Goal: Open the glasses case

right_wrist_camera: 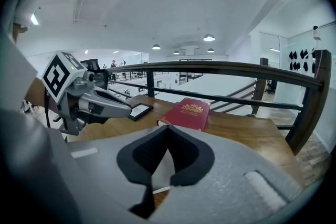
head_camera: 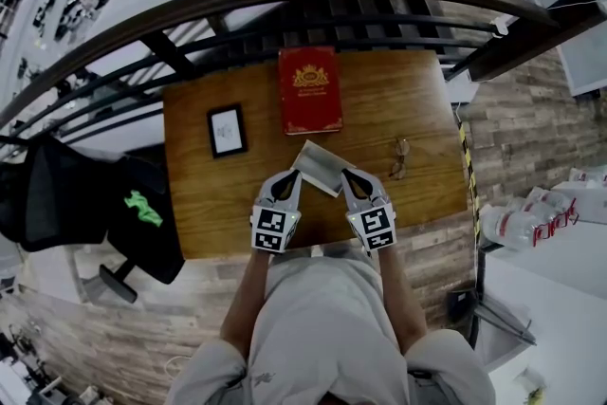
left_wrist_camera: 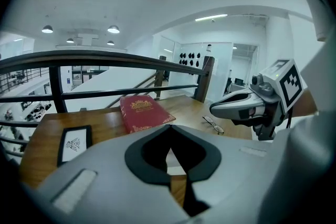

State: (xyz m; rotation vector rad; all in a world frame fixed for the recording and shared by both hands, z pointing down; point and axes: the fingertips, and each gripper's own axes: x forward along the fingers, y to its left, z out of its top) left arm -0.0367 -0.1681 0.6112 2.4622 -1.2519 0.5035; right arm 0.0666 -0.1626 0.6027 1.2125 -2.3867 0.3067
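A wooden table is seen with four things on or over it. A red book with a gold crest is laid flat at the far middle. A small black-framed picture is placed left of it, slightly nearer. A pair of glasses is laid toward the right edge. A grey glasses case is seen over the near middle; whether it rests on the wood cannot be told

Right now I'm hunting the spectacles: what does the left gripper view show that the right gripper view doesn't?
Only the left gripper view: the glasses on the table, and the right claw side-on. Only the right gripper view: the left claw side-on. Both: the red book, the black-framed picture, the railing, and a pale strip of the glasses case inside each view's own shut claw.
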